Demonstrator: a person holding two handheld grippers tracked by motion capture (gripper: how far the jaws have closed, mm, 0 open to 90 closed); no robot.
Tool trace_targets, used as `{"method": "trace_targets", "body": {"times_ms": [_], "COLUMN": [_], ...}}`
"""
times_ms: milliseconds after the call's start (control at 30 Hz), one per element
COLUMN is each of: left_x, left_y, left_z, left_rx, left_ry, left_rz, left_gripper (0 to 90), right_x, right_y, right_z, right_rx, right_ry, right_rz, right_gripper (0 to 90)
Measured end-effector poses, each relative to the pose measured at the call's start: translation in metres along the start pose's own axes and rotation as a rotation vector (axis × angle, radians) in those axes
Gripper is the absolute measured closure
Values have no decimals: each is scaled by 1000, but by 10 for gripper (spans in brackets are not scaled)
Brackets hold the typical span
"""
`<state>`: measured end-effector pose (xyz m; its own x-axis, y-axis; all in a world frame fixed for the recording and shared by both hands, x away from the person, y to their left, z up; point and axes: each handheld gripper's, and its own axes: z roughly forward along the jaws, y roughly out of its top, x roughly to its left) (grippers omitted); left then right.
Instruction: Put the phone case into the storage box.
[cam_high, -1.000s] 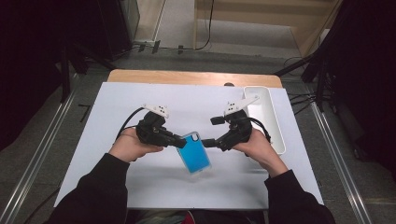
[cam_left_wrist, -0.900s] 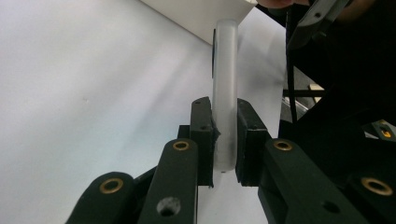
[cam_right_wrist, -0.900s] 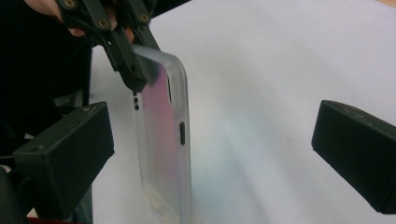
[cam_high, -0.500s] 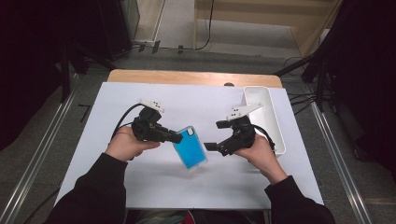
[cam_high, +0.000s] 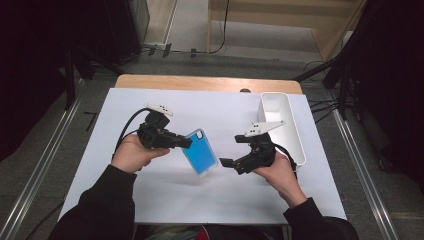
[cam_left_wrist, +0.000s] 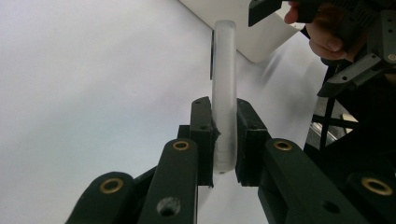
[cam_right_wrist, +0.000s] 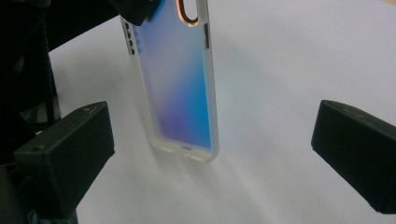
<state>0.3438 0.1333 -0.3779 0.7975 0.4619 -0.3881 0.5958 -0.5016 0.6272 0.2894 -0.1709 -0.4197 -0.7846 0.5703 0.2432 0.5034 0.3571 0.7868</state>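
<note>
- Since the earlier frame, my right gripper (cam_high: 227, 162) has drawn back from the blue translucent phone case with its frosted clear rim (cam_high: 200, 151); a gap of bare sheet now separates the two, where one second ago its jaws stood at the case's edge.
- My left gripper (cam_high: 186, 142) has kept its place. Its jaws are clamped on the case's rim at the camera-cutout end; the left gripper view confirms both pads pressed flat against the frosted edge (cam_left_wrist: 224, 126).
- The right gripper's jaws stand wide apart with nothing between the pads; in the right gripper view the case (cam_right_wrist: 180, 79) hangs beyond them, untouched.
- The case is held tilted above the white paper sheet covering the table (cam_high: 150, 100), its lower end near the surface.
- Governing relation: the long axis runs from the left gripper's hold down and toward my side of the table, so the free end points between the two hands, nearer my right gripper.
- The white rectangular plastic bin (cam_high: 280, 125) stands just beyond my right hand (cam_high: 277, 172).
- Judgement: any regrip by the right gripper must come in across the short width of that free end.
</note>
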Motion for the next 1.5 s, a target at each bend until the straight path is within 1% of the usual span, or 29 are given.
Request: {"method": "trace_targets", "body": {"times_ms": [167,233,367,400,467,533,633,667,767,967,1067,1167,1200,1267,1300,1367,1500], "left_x": [0,0,0,1,1,1,1,1,2,3,3,2,2,1,1,1,1], "left_y": [0,0,1,1,1,1,1,1,1,2,2,3,3,3,3,3,3], "left_z": [-1,-1,-2,-2,-2,-3,-3,-3,-3,-3,-2,-2,-1,0,0,2,4], "left_rx": [-8,-9,-6,-7,-8,-12,-17,-20,-20,-19,-15,-18,-15,-12,-6,-3,16], "left_ry": [20,34,48,54,61,62,72,69,83,100,105,98,103,114,118,119,117], "left_rz": [-12,-19,-35,-39,-45,-48,-62,-70,-83,-129,-148,-147,-147,-153,-155,-169,-185], "left_gripper": [795,795,795,795,795,795,796,796,796,796,796,796,796,796,796,796,795], "right_x": [3,4,6,7,9,11,15,16,19,26,28,28,29,29,29,29,30], "right_y": [-5,-7,-11,-12,-13,-15,-18,-19,-20,-20,-19,-18,-18,-17,-17,-15,-11], "right_z": [0,0,1,1,3,5,7,8,12,18,21,24,25,27,28,30,35], "right_rx": [-36,-39,-55,-60,-66,-74,-94,-91,-93,-118,-136,-137,-137,-143,-150,-155,-165], "right_ry": [-33,-57,-62,-68,-94,-106,-122,-131,-144,-178,-194,-192,-192,-193,-195,-195,-199], "right_rz": [10,15,50,50,42,40,51,52,46,43,56,43,47,35,37,28,21], "right_gripper": [0,0,0,0,0,0,0,0,0,0,0,0,0,0,0,0,0]}}
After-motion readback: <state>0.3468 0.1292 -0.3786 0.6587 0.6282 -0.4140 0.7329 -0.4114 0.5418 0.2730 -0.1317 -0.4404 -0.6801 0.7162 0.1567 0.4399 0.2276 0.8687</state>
